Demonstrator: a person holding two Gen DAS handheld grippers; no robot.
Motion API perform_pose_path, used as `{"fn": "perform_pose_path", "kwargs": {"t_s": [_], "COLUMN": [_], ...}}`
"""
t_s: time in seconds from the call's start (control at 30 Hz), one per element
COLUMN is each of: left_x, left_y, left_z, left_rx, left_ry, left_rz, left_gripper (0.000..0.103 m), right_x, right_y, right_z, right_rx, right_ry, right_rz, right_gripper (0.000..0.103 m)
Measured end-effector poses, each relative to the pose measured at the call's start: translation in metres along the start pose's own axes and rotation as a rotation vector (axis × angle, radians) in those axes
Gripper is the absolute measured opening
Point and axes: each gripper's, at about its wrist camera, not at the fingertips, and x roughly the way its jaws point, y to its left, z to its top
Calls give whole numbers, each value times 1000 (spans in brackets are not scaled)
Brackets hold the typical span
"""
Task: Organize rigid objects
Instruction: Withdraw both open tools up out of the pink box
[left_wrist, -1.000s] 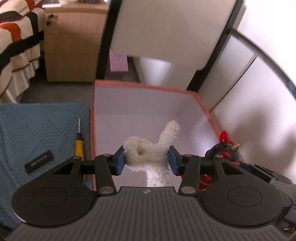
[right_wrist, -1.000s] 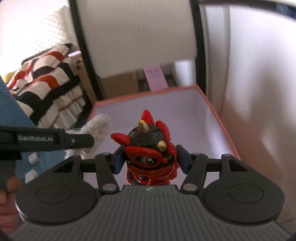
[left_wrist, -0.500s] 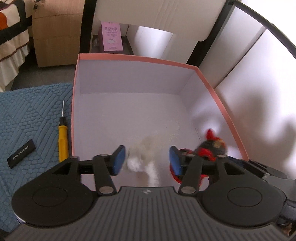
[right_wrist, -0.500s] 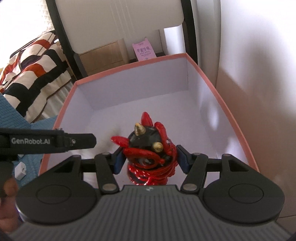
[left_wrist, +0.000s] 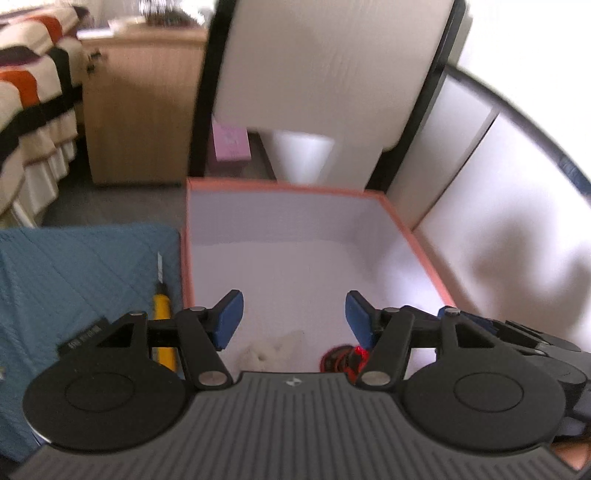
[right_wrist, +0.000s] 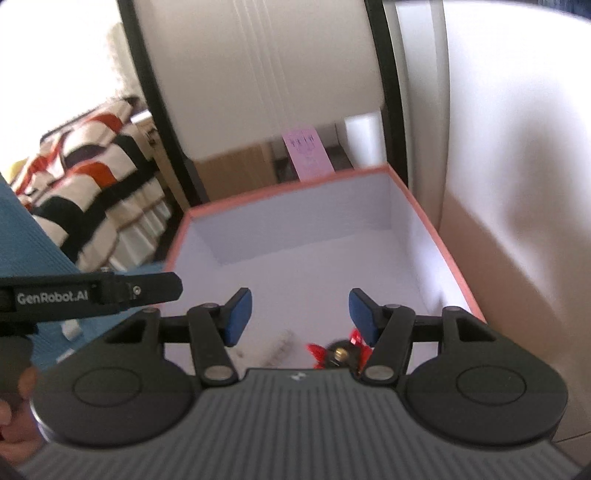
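Observation:
A white fluffy toy (left_wrist: 271, 349) lies on the floor of the salmon-rimmed white box (left_wrist: 288, 184), near its front wall. Beside it on the right sits a red and black horned figure (left_wrist: 341, 362), partly hidden by my gripper body. My left gripper (left_wrist: 294, 319) hovers above them, its jaws opening with nothing between the blue pads. In the right wrist view the figure (right_wrist: 340, 352) lies under the right finger, outside the pads, and the white toy (right_wrist: 275, 347) is blurred. My right gripper (right_wrist: 301, 318) is open and holds nothing above the box (right_wrist: 284, 192).
A yellow screwdriver (left_wrist: 162, 325) and a black labelled bar (left_wrist: 83, 338) lie on the blue quilted mat (left_wrist: 74, 266) left of the box. A white panel in a black frame (left_wrist: 325, 74) stands behind it. A wooden cabinet (left_wrist: 136, 110) and a striped blanket (right_wrist: 92, 166) are further back.
The left gripper let go of the white toy and the right one no longer grips the horned figure. Both toys now lie in the box, and both grippers have pulled back above it.

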Motion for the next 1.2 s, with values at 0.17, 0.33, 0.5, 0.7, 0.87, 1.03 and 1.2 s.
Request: {"fn": "perform_pose_path", "kwargs": {"t_s": [0.17,0.33,0.5,0.7,0.87,1.03,1.2], "left_x": [-44,-89,-135,-172,-193,-204,-207], "left_y": [8,19,38,67,88,106,125], "left_z": [6,2,-11,-32,-51,-68,-84], "left_rx": [-14,-22,-38,-53,-71,-74,-96], "left_ry": [-91,-165,-212,-239,-245,-235,-214], "left_rz": [11,25,40,66,80,109,126], "left_gripper": [67,67,67,67,67,67,67], "right_x": [-30,-53,-71,-83,-88,-82,-77], "right_y": [21,47,70,98,120,138,150], "right_z": [7,8,2,-13,-31,-50,-67], "right_rx": [-23,-54,-73,-117,-140,-142,-155], "right_ry": [-81,-134,-155,-141,-121,-71,-24], "right_rz": [50,85,126,150,162,168,170], "right_gripper": [61,61,61,61,61,61,61]}}
